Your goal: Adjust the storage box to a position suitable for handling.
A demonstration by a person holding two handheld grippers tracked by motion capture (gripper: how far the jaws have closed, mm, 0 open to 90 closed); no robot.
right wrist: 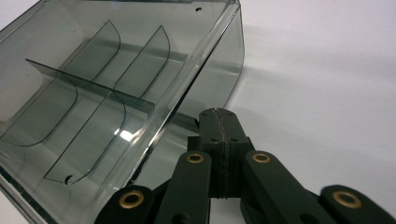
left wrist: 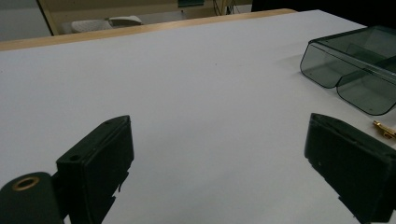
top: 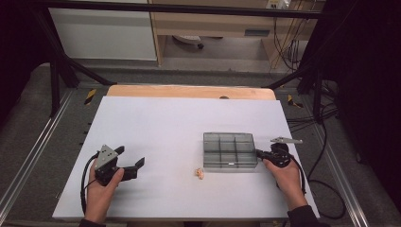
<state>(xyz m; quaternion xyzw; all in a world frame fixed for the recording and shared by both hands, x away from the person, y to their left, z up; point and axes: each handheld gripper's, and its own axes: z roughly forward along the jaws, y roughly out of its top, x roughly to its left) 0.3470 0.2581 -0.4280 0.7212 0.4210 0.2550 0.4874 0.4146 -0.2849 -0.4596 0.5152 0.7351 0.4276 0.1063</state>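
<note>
Toward the right edge of the white table (top: 156, 123), a smoke-grey transparent plastic organizer box (top: 230, 151) is lying flat, its long axis running parallel to the table's near edge. Thin curved dividers are splitting it into six compartments. The right gripper (top: 259, 153) is pressing its fully closed black jaws against the box's right wall, gripping nothing. The left gripper (top: 131, 157) is resting near the left edge, jaws spread wide and empty. A small brass-coloured part (top: 200, 173) is lying just beside the box's near-left corner. No legible writing is showing.
</note>
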